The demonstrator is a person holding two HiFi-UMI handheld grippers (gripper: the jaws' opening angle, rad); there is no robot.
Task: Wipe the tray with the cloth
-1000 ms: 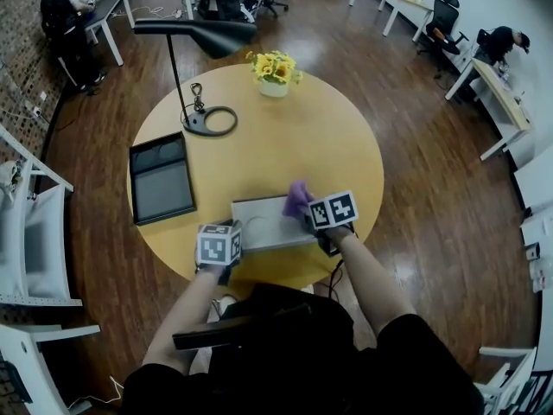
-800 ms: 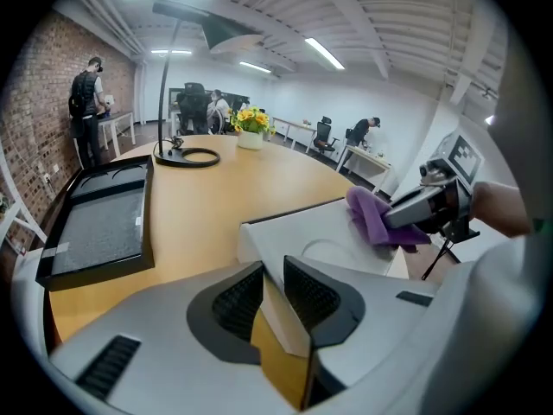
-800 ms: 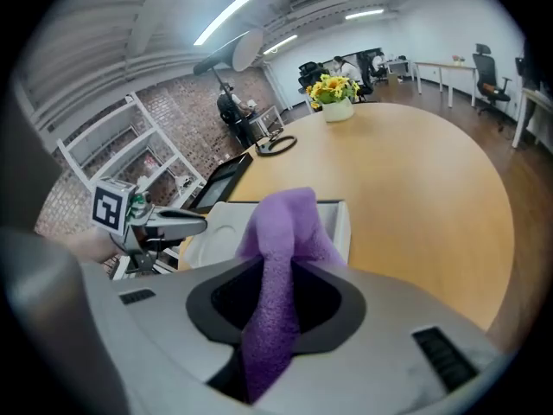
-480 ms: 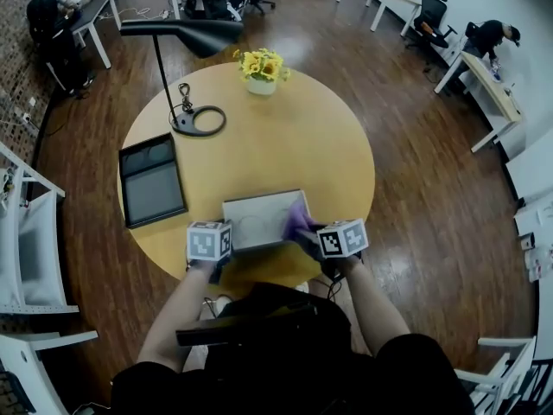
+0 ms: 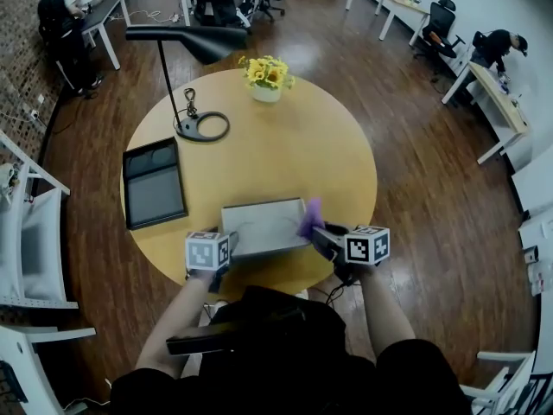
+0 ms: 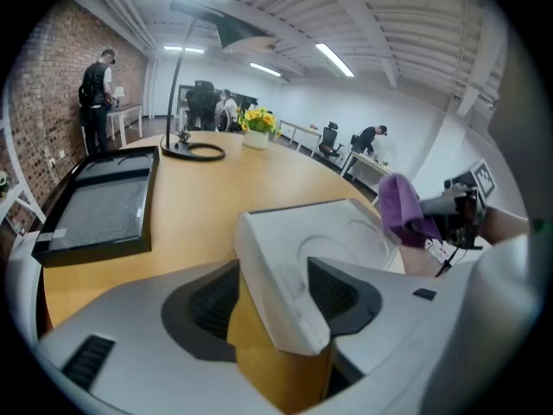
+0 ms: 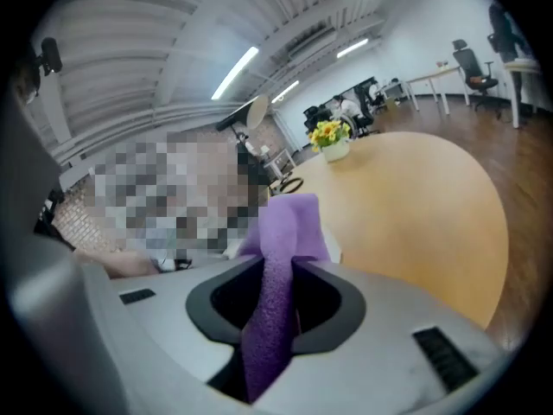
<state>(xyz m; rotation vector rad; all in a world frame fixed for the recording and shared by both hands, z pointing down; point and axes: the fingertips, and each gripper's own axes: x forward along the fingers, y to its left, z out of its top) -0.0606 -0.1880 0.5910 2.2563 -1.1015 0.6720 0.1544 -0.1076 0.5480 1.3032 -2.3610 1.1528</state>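
Left claw (image 6: 278,296), just opened, seemingly loose round tray (image 6: 339,228) corner; right claw (image 7: 275,305) clenches cloth (image 7: 289,227); lamp (image 5: 200,41), black tray (image 5: 154,185) beyond

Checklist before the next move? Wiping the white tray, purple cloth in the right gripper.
1. Right gripper shut on purple cloth: ok.
2. Left gripper holding white tray: not ok; its fingers have just been opening, and the tray corner sits ungripped between them.
3. Cloth on tray: not ok; it is raised by the tray's right edge.
4. Tray surface clean: cannot tell.
5. Lamp and flowers well away from tray: ok.
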